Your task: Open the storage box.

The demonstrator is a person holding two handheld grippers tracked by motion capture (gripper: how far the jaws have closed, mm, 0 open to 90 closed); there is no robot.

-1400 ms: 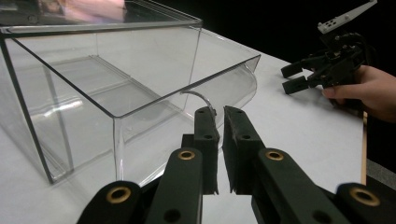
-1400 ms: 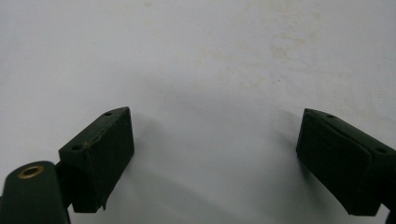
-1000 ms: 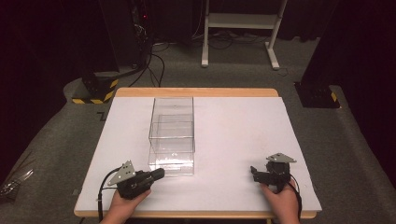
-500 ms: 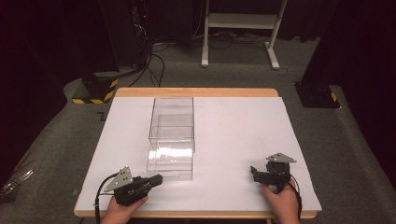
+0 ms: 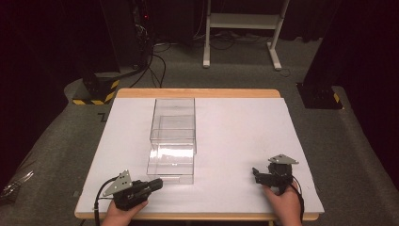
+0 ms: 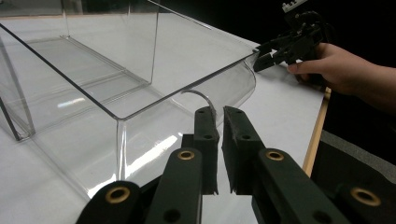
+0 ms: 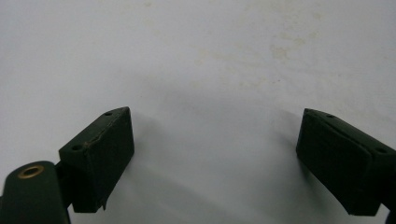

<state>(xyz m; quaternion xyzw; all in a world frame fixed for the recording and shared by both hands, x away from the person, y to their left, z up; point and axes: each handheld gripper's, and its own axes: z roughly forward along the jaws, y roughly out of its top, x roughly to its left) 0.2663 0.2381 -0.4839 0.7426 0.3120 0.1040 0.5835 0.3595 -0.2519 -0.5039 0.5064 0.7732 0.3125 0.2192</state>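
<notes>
The clear box (image 5: 172,141) runs lengthwise away, just ahead of the nearly closed left hand-held gripper (image 5: 157,183); the right hand-held gripper (image 5: 255,173), well off to the box's side, gapes empty.

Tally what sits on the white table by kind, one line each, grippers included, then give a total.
Clear plastic boxes: 2, the far box and the near box, set end to end.
Handheld grippers: 2, the left gripper with jaws nearly closed and the right gripper with jaws spread wide.
Total: 4
</notes>
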